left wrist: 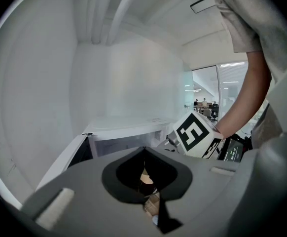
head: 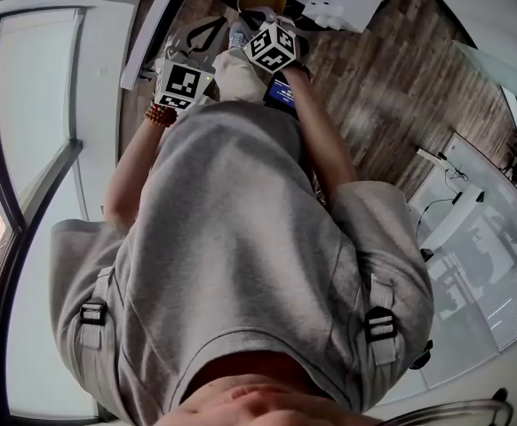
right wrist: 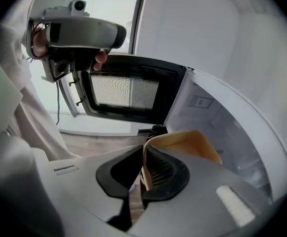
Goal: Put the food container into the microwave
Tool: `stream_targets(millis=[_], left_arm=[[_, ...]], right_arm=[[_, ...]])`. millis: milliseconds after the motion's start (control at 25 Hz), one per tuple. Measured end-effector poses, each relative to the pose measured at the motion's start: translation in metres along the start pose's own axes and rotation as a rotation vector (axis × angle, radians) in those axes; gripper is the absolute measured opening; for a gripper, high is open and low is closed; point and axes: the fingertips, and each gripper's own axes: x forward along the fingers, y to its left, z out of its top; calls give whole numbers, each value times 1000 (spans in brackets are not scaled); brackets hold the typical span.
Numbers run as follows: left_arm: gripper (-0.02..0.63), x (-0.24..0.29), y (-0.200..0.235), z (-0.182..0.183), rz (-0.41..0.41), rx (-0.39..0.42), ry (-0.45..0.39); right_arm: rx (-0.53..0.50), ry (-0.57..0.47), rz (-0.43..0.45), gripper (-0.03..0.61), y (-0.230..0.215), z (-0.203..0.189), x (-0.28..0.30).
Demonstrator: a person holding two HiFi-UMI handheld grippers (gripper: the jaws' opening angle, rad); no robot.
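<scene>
Dark wood-plank floor (head: 401, 69), tall window (head: 27, 131) with dark frame, plain white wall (left wrist: 133, 73), glass partition (left wrist: 202, 88), bright ceiling strip lights (left wrist: 232, 64) beyond

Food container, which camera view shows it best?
The right gripper view: the tan food container sits mid-frame, its wall clamped in the right gripper's jaws, beside the open microwave. The head view shows only a tan edge at the top; the left gripper view just a tan sliver past its jaws.

Container (right wrist: 188, 142) base hidden behind right tongs (right wrist: 141, 176); cut too by head view's top edge. Microwave (right wrist: 217, 117) cut off at right. Between left tongs (left wrist: 149, 189), something tan, too dim to tell.
</scene>
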Motion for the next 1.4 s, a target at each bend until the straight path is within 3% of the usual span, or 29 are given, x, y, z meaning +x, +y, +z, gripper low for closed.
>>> stream_targets(millis=[560, 1400], left_arm=[[3, 22, 5, 2, 13, 14, 35], [3, 65, 28, 18, 44, 46, 54]], right_arm=[[-80, 38, -89, 36, -38, -11, 36], [-72, 25, -150, 35, -87, -12, 67]])
